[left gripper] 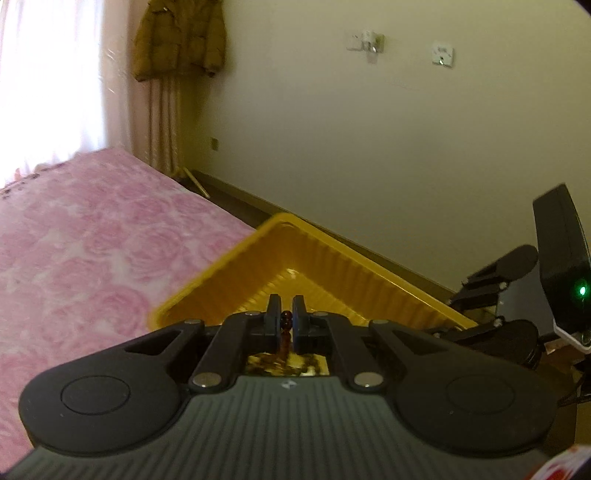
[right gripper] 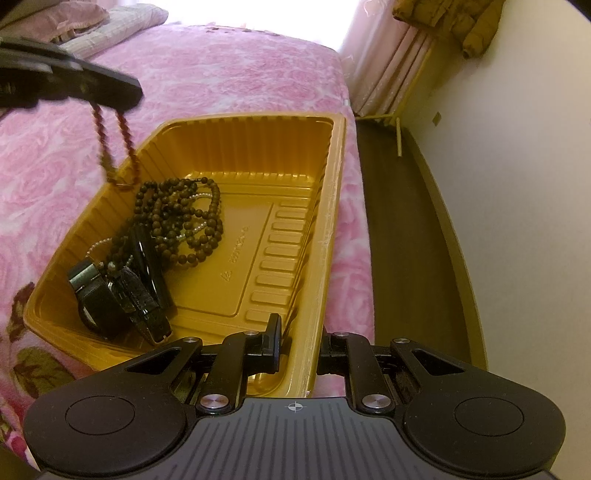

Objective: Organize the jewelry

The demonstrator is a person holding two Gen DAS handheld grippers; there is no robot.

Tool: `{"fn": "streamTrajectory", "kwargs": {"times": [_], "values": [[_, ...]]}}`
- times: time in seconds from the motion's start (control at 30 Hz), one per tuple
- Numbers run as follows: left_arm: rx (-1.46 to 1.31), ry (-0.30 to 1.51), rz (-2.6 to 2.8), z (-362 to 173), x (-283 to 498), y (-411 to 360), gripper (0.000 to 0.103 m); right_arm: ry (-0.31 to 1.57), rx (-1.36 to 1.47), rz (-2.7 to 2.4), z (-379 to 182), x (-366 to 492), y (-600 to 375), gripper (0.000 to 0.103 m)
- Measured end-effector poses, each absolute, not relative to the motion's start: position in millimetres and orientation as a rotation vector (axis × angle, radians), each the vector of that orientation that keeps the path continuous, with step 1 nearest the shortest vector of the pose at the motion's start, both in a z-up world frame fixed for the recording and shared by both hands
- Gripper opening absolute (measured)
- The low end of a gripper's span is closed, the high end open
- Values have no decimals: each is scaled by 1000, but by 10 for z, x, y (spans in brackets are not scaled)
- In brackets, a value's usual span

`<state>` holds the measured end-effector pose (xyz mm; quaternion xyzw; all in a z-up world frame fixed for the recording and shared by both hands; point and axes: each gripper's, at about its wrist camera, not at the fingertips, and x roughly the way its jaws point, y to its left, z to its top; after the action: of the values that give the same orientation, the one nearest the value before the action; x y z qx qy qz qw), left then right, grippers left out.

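Note:
A yellow plastic tray (right gripper: 332,177) lies on the pink bed; it also shows in the left wrist view (left gripper: 221,266). In it lie a dark bead necklace (right gripper: 184,221), a pearl strand and black watches (right gripper: 122,291). My left gripper (left gripper: 286,321) is shut on a reddish-brown bead bracelet (left gripper: 286,319). In the right wrist view that bracelet (right gripper: 114,147) hangs from the left gripper (right gripper: 122,96) over the tray's far left corner. My right gripper (right gripper: 299,339) straddles the tray's near right wall, one finger inside and one outside, with its jaws set apart.
The pink floral blanket (right gripper: 240,81) covers the bed around the tray. A dark floor strip (right gripper: 406,240) and cream wall run along the right. A brown jacket (left gripper: 181,37) hangs by the curtains. Pillows (right gripper: 92,22) lie at the far end.

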<state>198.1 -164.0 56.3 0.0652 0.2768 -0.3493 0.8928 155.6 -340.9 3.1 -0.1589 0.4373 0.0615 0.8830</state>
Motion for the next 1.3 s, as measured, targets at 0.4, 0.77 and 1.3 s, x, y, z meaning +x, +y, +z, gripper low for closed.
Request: {"fn": "streamTrajectory", "kwargs": {"times": [0.4,0.77,1.3], "values": [[72,635,-706,379,2044,-1589,21,912,-256,174,3,1608,-3533,15],[-21,647,-459,305,1773,-642,31,913,-15,229,-201,1702,-3958,15],[-120,705,-163,81,832,85,92,701,280,68,202,1049,-4210,78]]}}
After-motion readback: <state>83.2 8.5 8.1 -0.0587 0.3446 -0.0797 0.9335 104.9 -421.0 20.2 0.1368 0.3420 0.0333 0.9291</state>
